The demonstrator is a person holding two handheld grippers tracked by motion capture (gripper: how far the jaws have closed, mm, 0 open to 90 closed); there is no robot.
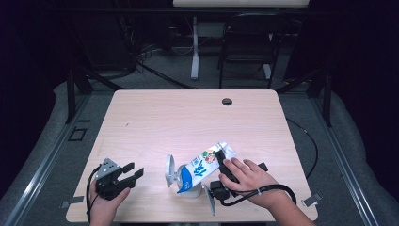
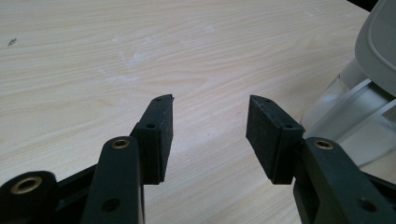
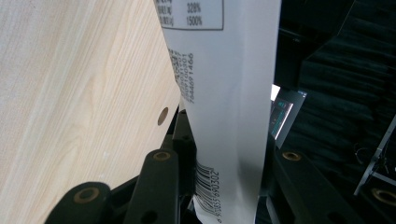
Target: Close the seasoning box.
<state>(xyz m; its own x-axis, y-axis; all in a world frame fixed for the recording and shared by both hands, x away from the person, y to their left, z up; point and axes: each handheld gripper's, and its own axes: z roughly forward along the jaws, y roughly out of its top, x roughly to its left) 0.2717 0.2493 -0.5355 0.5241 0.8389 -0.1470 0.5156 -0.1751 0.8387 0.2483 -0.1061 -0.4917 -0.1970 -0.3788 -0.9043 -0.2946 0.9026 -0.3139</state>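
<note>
White printed pouch (image 1: 207, 165) tilted over clear container (image 1: 186, 181).

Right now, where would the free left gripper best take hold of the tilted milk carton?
Judging by its pose, low on the carton's flat body near the pitcher, coming from the left gripper's side; the right gripper already clamps the upper end.

- The lower end of the white pouch (image 1: 202, 167) was hidden inside the clear container (image 1: 184, 181), so how far it reached in could not be told.
- Beside that container, the right gripper (image 1: 220, 157) was largely covered by the person's hand.
- In the right gripper view, the pouch (image 3: 224, 93) ran off the top and bottom edges; its small print was too blurred to read.
- In the left gripper view, the container (image 2: 355, 116) was cut off by the right edge.
</note>
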